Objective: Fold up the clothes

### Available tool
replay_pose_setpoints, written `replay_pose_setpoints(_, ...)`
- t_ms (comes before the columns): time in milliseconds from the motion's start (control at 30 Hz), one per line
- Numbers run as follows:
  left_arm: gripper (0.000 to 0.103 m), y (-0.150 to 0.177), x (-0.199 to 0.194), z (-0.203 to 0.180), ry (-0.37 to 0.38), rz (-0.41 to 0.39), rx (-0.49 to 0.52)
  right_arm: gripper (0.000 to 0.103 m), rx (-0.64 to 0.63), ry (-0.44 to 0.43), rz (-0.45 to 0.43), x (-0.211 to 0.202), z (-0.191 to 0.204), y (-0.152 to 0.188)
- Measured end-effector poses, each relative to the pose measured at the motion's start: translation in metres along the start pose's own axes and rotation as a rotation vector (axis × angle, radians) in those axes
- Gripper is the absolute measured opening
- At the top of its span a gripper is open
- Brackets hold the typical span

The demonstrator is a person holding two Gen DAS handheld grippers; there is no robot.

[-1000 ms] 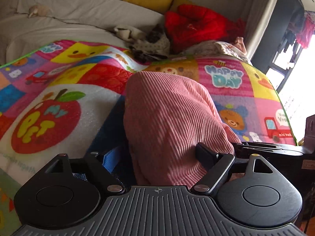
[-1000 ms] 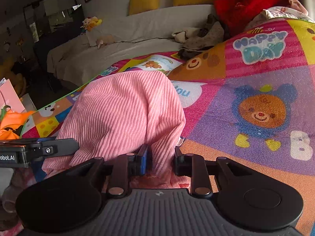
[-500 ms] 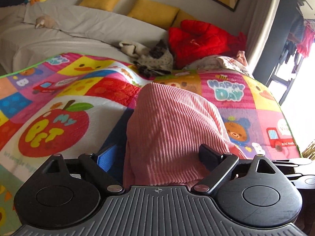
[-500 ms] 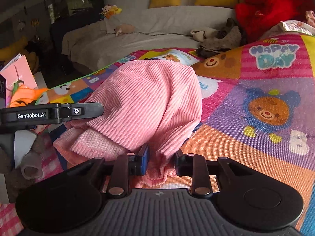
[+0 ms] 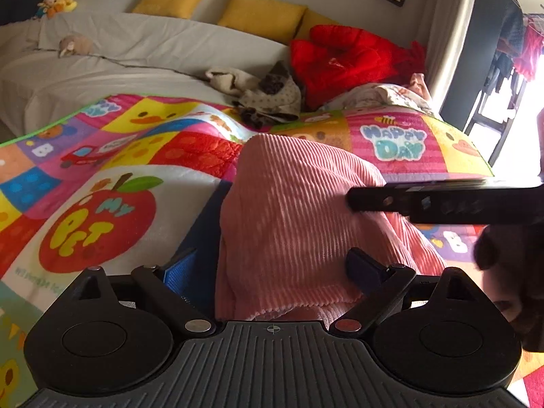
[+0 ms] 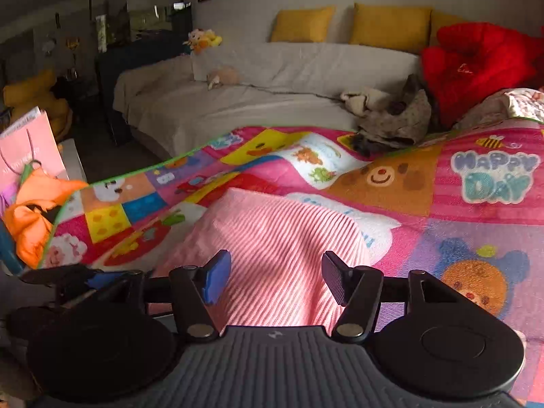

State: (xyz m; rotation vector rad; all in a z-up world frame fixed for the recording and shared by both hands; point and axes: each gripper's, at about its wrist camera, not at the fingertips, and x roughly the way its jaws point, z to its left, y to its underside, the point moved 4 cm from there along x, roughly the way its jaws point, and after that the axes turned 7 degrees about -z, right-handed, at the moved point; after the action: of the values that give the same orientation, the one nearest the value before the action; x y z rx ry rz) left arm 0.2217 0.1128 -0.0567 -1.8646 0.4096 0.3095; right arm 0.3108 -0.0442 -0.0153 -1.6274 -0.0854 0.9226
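Note:
A pink ribbed garment (image 5: 299, 224) lies folded in a bundle on the colourful play mat (image 5: 102, 183). My left gripper (image 5: 270, 272) straddles its near edge, jaws wide and still opening; the blue pad (image 5: 178, 273) stands clear of the cloth. In the right wrist view the same garment (image 6: 278, 238) lies beneath and beyond my right gripper (image 6: 275, 280), whose jaws are opening with nothing pinched between the pads. The right gripper's black body (image 5: 442, 200) crosses over the garment in the left wrist view.
A grey-covered sofa (image 6: 272, 78) with yellow cushions (image 6: 387, 23) runs behind the mat. A red jacket (image 5: 346, 57) and a heap of beige and grey clothes (image 5: 268, 98) lie at the mat's far edge. A pink paper bag (image 6: 30, 146) and orange cloth (image 6: 34, 210) stand left.
My right gripper let go of the garment's near edge, its jaws parted, and it rose. The garment settled flatter on the mat. The left gripper stayed put, jaws slightly wider.

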Motion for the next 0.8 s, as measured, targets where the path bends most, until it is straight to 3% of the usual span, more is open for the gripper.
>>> replay_pose_setpoints(100, 0.096, 0.001, 0.001, 0.001, -0.002, 0.011, -0.006, 0.072, 0.0, 0.021, 0.02, 0.016, -0.003, 0.012)
replay_pose_setpoints(200, 0.096, 0.001, 0.001, -0.001, -0.001, 0.008, 0.002, 0.072, -0.015, 0.019, 0.028, 0.01, -0.003, 0.003)
replay_pose_setpoints(400, 0.096, 0.001, 0.0, -0.001, 0.003, 0.003, 0.007, 0.072, -0.001, 0.065, -0.06, 0.018, -0.01, -0.03)
replay_pose_setpoints(567, 0.098, 0.001, -0.001, 0.001, 0.018, -0.002, -0.009, 0.072, -0.082, 0.169, 0.04, 0.069, -0.021, -0.012)
replay_pose_setpoints(667, 0.098, 0.001, -0.002, 0.002, 0.025, -0.005, -0.016, 0.074, -0.007, 0.158, 0.039, 0.071, -0.031, -0.006)
replay_pose_setpoints(800, 0.098, 0.0, -0.004, 0.003, 0.038, -0.02, -0.025, 0.074, -0.043, 0.189, 0.012, 0.054, -0.029, -0.007)
